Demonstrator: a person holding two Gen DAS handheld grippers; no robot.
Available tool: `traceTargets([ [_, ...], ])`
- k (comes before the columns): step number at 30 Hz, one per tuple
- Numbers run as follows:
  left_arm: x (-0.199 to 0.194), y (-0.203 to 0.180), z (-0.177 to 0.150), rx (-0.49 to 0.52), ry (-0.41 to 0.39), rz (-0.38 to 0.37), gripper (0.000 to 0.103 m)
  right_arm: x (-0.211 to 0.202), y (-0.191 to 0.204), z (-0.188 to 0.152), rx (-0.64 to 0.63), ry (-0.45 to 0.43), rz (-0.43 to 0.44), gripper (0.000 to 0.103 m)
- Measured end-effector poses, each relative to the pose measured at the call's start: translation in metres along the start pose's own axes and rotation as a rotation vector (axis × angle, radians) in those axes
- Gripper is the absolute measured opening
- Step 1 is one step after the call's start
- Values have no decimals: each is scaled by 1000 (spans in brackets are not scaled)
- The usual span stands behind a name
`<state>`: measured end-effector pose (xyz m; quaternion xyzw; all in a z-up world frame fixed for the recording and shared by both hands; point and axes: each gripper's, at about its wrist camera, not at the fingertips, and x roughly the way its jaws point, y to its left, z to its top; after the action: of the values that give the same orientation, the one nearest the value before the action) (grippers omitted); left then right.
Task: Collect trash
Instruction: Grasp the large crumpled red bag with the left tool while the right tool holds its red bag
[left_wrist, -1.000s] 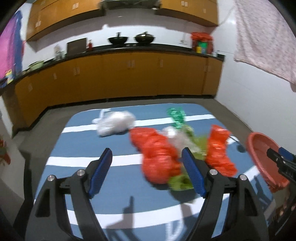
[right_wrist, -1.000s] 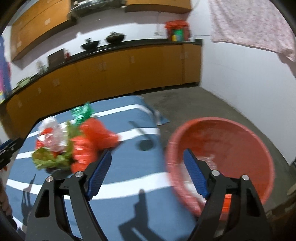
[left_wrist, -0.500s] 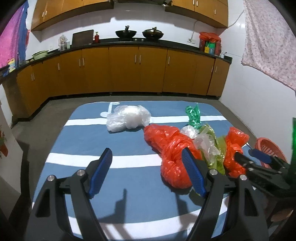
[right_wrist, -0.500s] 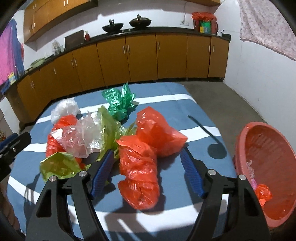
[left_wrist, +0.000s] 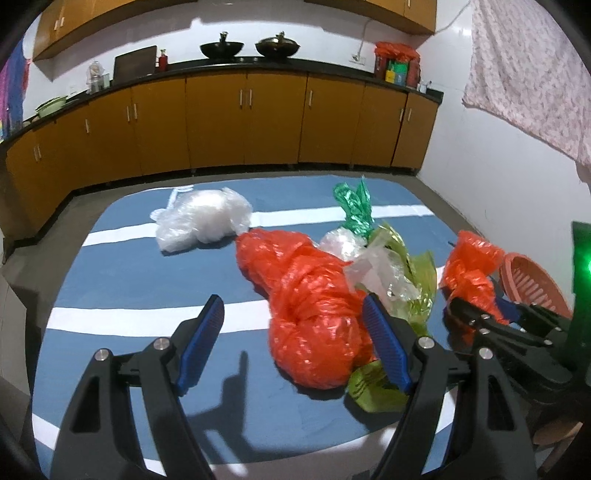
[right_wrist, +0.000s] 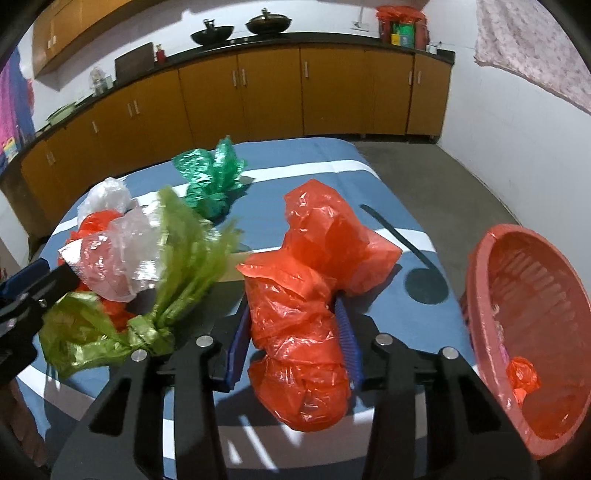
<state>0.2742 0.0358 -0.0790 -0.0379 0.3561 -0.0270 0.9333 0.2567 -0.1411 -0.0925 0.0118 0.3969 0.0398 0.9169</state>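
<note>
Crumpled plastic bags lie on a blue striped table (left_wrist: 122, 266). My right gripper (right_wrist: 293, 314) is closing, and its blue pads press both sides of a red bag (right_wrist: 299, 295). The same bag (left_wrist: 472, 266) shows in the left wrist view, at the right gripper's (left_wrist: 476, 314) tips. My left gripper (left_wrist: 292, 301) is open, just short of a larger knotted red bag (left_wrist: 306, 280), with nothing between its pads. A yellow-green bag (right_wrist: 177, 266), a clear bag (right_wrist: 118, 254) and a dark green bag (right_wrist: 210, 181) lie between the two grippers.
A red plastic basket (right_wrist: 524, 295) stands off the table's right edge with a small red scrap (right_wrist: 521, 376) inside. A white clear bag (left_wrist: 201, 218) lies at the table's far left. Wooden cabinets (left_wrist: 243, 122) line the wall beyond a strip of floor.
My right gripper swung from over the basket to the table and narrowed its jaws onto the red bag. My left gripper moved forward and lower, closer to the large red bag.
</note>
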Motion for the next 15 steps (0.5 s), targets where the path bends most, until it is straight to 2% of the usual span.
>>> traceTargets([
  [6, 21, -7, 0, 1, 50, 5, 69, -3, -6, -1, 0, 0, 0, 44],
  [8, 29, -5, 0, -10, 76, 3, 64, -3, -6, -1, -4, -2, 3, 44],
  [10, 34, -3, -2, -25, 97, -9, 50, -5, -6, -2, -8, -3, 5, 44],
  [15, 29, 2, -7, -34, 94, -12, 38, -9, -6, -4, -15, -8, 7, 41],
])
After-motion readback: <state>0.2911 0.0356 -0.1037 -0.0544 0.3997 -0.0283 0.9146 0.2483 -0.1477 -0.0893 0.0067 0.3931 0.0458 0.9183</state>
